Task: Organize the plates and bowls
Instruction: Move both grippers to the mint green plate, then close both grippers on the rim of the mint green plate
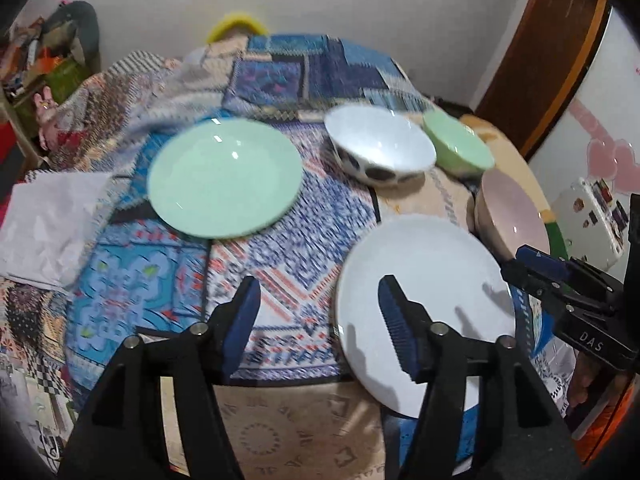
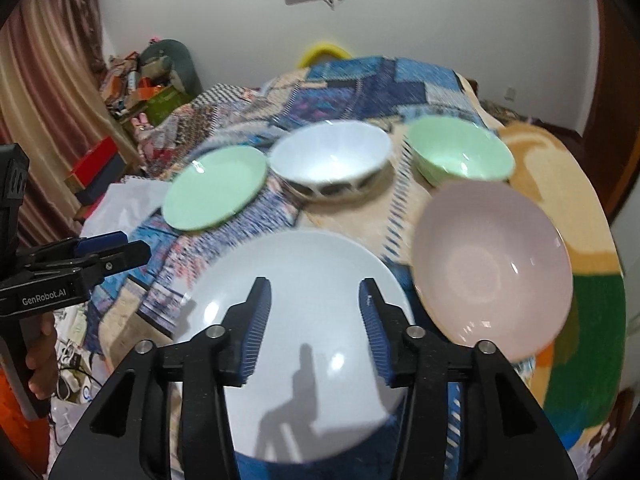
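A white plate [image 2: 304,320] lies nearest on the patterned cloth, with a pink bowl [image 2: 492,268] to its right. Farther back stand a green plate [image 2: 216,188], a white bowl with dark spots [image 2: 332,160] and a green bowl [image 2: 460,152]. My right gripper [image 2: 315,292] hovers open over the white plate with nothing between its fingers. In the left wrist view my left gripper [image 1: 320,292] is open and empty above the left rim of the white plate [image 1: 424,312]. The green plate [image 1: 224,178] lies beyond it. Each gripper shows at the edge of the other's view: the left gripper [image 2: 128,246] and the right gripper [image 1: 520,264].
Patterned blankets [image 1: 280,240] cover the surface. A crumpled white sheet [image 1: 52,220] lies at its left edge. Boxes and clutter [image 2: 136,88] pile up at the back left by a curtain. A brown door frame [image 1: 552,60] stands at the right. A hand [image 2: 40,360] holds the left gripper.
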Tool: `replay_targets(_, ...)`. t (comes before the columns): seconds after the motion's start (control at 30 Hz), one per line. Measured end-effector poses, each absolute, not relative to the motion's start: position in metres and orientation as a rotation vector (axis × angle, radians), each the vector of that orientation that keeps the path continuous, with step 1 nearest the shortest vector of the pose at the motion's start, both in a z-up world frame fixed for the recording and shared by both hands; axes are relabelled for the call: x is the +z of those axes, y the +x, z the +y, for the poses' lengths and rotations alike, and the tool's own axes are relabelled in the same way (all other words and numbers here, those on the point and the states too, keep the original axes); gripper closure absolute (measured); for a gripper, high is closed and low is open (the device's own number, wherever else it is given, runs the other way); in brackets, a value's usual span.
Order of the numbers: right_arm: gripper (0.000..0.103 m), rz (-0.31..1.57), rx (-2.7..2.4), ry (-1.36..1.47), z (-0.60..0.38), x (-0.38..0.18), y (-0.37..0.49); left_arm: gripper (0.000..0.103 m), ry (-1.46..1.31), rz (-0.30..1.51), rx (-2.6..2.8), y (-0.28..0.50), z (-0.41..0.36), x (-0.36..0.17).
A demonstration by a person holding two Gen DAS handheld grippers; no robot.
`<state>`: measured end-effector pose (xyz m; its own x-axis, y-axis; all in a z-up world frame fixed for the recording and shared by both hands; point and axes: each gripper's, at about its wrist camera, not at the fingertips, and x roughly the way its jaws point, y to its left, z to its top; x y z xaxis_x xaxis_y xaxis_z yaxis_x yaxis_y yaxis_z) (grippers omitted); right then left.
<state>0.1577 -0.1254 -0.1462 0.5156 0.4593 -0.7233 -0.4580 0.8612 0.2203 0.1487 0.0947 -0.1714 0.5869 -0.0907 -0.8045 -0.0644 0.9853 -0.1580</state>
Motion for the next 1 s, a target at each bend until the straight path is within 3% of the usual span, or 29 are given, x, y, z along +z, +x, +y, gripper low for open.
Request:
replay_targets(0.13, 0.053, 0.845, 0.586, -0.008, -0.105, -0.140, 0.164, 0.030, -0.172, 0.879, 0.020, 0.146, 0.115, -0.155)
replay_targets(0.23, 0.042, 0.838, 0.603, -0.018, -0.088, -0.138, 0.171, 0.016, -0.175, 0.845, 0.052, 0.147, 0.130, -0.149)
replay_targets(0.37, 0.042, 0.830, 0.613, -0.039, -0.069, -0.138, 0.181, 0.014, -0.186, 0.833, 0.087, 0.156, 0.156, -0.147)
replay_targets(0.83, 0.041, 0.926, 0.612, -0.053, -0.009, -0.171, 0.229, 0.013, -0.269, 0.927, 0.144, 0.219, 0.246, -0.204)
replay_targets(1.0, 0.057, 0.983, 0.622, -0.093, 0.011, -0.186, 0.246, 0.031, -0.257, 0.961, 0.128, 0.242, 0.261, -0.225)
